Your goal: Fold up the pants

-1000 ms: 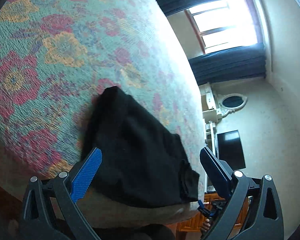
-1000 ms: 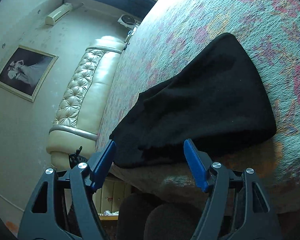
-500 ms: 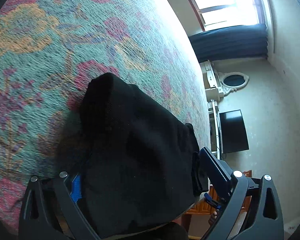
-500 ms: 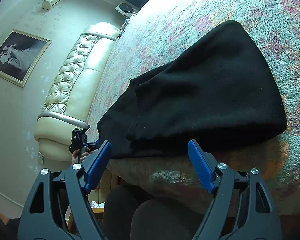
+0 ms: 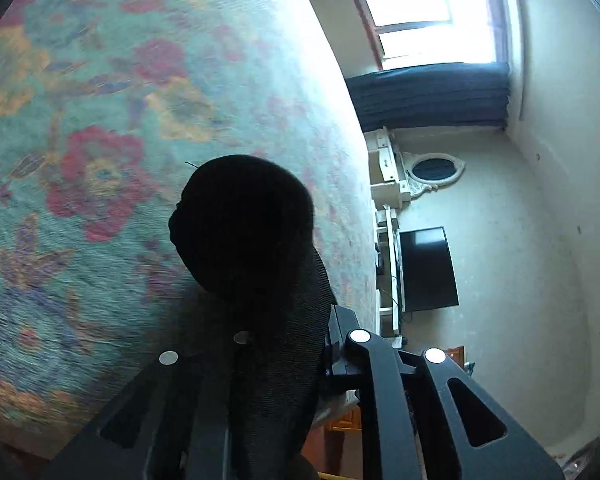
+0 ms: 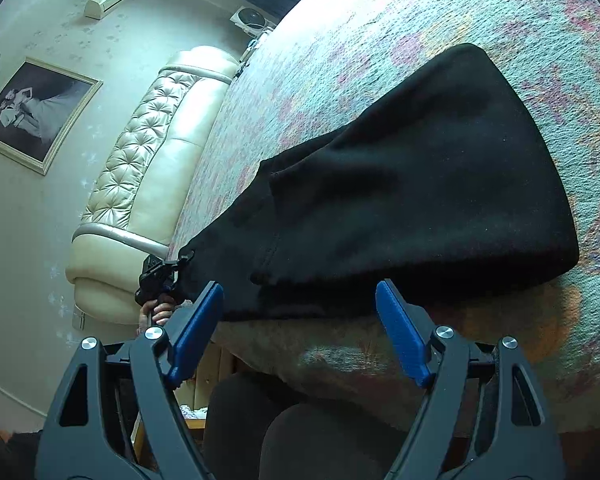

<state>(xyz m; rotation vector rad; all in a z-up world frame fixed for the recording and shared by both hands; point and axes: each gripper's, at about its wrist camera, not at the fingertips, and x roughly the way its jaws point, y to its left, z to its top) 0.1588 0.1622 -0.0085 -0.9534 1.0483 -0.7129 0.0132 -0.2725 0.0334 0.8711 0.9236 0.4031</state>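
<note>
The black pants lie folded on the floral bedspread near the bed's front edge. In the left wrist view the black cloth runs from the bed down between my left gripper's jaws, which are shut on its end; the blue pads are hidden by the cloth. The left gripper also shows in the right wrist view, clamped on the pants' left corner. My right gripper is open and empty, just in front of the pants' near edge, apart from the cloth.
A cream tufted headboard and a framed picture stand to the left. A window, a white dresser with an oval mirror and a black television stand beyond the bed. The person's dark-clad knees are below the bed's edge.
My left gripper moved forward onto the pants' end and shut on it, lifting that corner. My right gripper stayed open and moved slightly closer to the pants' near edge.
</note>
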